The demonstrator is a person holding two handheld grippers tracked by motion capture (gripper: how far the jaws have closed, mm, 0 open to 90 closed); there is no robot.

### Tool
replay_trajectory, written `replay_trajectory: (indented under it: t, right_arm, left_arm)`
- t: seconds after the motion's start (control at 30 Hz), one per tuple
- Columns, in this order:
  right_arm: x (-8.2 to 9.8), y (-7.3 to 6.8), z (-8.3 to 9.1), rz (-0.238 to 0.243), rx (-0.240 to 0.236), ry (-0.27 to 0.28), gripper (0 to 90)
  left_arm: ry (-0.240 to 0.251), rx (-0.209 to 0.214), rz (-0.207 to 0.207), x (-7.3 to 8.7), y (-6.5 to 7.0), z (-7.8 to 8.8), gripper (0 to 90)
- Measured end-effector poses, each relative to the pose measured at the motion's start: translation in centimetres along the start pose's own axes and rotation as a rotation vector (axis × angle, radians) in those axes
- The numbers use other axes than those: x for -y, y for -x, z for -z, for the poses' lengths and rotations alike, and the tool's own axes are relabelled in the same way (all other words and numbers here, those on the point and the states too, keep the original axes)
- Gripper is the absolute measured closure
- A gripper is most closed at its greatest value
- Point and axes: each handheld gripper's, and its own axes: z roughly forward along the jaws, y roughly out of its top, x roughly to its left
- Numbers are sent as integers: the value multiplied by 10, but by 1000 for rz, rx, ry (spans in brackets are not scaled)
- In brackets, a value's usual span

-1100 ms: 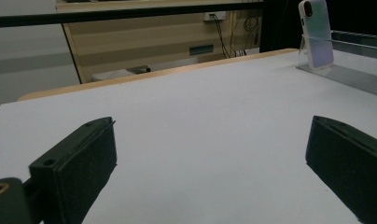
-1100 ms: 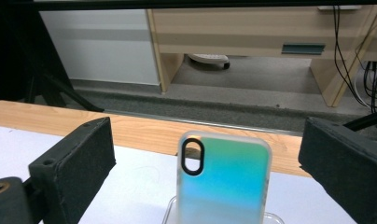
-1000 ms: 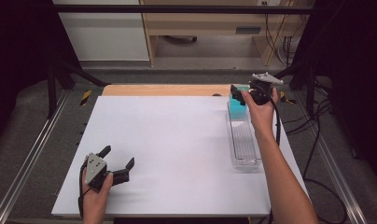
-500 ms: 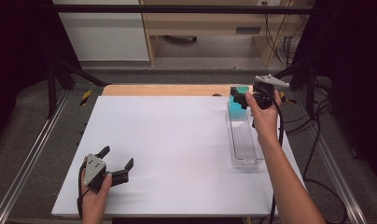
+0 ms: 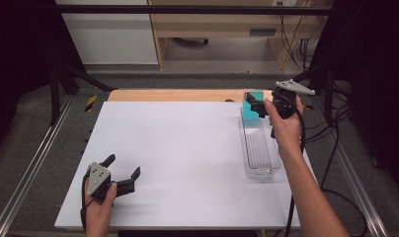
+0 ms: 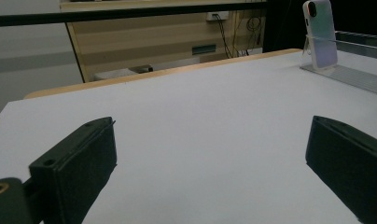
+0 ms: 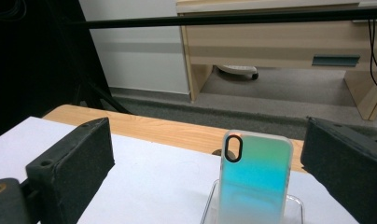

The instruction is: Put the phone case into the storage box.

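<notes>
The left tool (image 5: 122,174) rested at the near left corner of the flat white counter (image 5: 178,158), its jaws spread wide and grasping nothing. Far to the right, a teal, iridescent rounded phone case (image 5: 252,109) stood upright at the far end of a long clear plastic tray (image 5: 260,155). The right tool (image 5: 254,102) hovered just beside the case, jaws released to either side of it, not touching.

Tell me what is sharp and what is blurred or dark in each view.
High view: white table evenly lit, surroundings nearly black. Left gripper view: open black jaws soft and close, phone case far but clear. Right gripper view: phone case sharp with a teal sheen, jaws slightly blurred, left side dark.
</notes>
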Motion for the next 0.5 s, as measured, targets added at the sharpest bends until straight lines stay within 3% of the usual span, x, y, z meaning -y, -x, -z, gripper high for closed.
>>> replay_trajectory:
  t: [0.27, 0.5]
  right_arm:
    - [1, 1, 14, 16, -10, 36, 51]
    - [5, 12, 33, 6, -7, 96, 59]
  left_arm:
    - [8, 5, 3, -4, -5, 6, 15]
    - [32, -26, 39, -4, -23, 17, 15]
